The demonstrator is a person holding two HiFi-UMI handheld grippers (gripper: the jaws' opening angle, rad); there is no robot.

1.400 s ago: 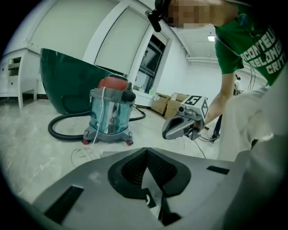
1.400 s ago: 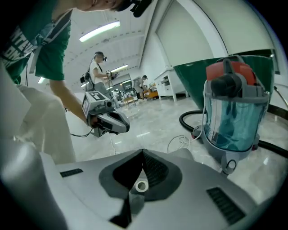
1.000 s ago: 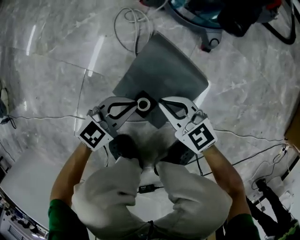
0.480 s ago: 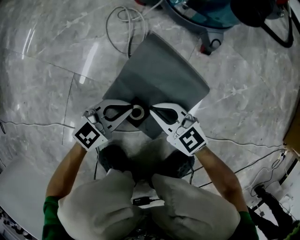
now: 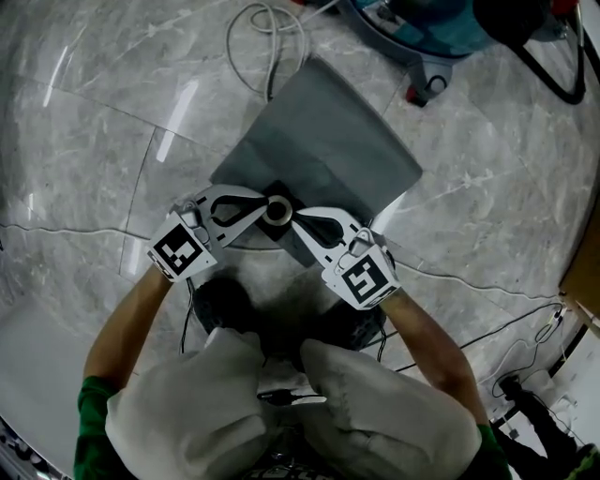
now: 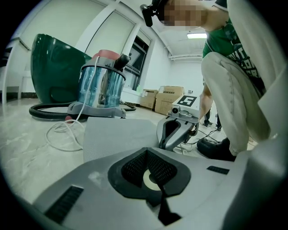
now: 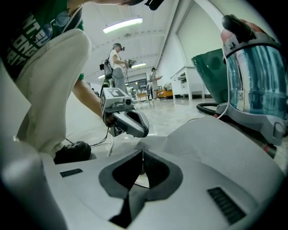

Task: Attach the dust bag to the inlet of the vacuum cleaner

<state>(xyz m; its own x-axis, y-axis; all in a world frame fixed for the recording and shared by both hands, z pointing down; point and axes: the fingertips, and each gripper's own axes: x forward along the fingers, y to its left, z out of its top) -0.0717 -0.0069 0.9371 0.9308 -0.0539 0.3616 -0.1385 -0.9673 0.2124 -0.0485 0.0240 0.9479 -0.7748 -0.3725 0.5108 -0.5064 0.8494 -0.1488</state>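
A flat grey dust bag lies on the marble floor, its black collar with a pale ring at the near end. My left gripper is shut on the collar's left edge. My right gripper is shut on its right edge. In the left gripper view the pads meet over the pale ring, with the bag stretching away. The vacuum cleaner stands beyond the bag's far end, seen with its clear blue tub.
A white cord loops on the floor by the bag's far corner. A black hose curls at the top right. Thin cables run along the floor at the right. The person's knees and shoes are close behind the grippers.
Both grippers have sunk toward the floor with the bag's collar between them and drifted slightly left in the head view. The jaws have stayed shut.
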